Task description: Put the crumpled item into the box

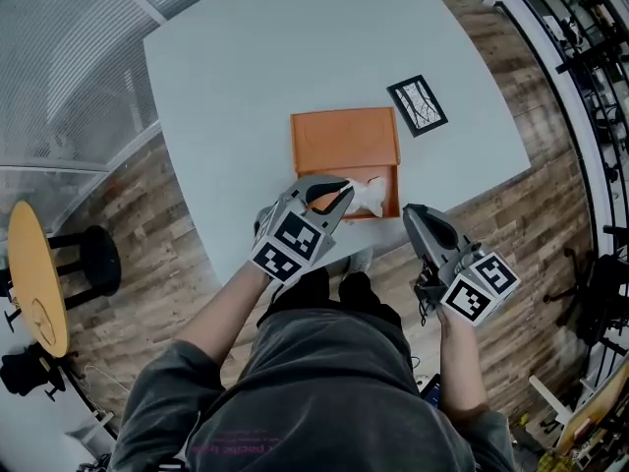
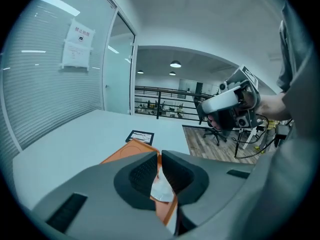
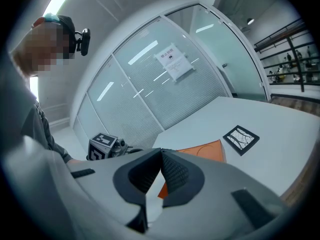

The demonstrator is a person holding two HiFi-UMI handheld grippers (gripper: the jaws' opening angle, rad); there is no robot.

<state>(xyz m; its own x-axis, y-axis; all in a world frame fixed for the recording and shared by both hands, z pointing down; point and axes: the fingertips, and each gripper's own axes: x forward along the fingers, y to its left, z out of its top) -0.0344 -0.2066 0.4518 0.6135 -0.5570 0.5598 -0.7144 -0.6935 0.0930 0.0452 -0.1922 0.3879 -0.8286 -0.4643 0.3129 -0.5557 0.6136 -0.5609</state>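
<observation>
Your left hand-held gripper [image 1: 339, 193] [image 2: 160, 156] is pinching the white crumpled paper [image 1: 371, 195] [image 2: 161, 188] between its jaws. It holds the paper at the open front part of the orange box [image 1: 344, 141], which sits on the table [image 1: 275, 57] near the edge closest to you. Your right hand-held gripper [image 1: 411, 212] [image 3: 161, 154] has its jaws pressed together with nothing in them. It hangs just past the table edge, near the box's right front corner. A small black card with white lines [image 1: 418, 104] lies on the table just beyond the box, on the right.
</observation>
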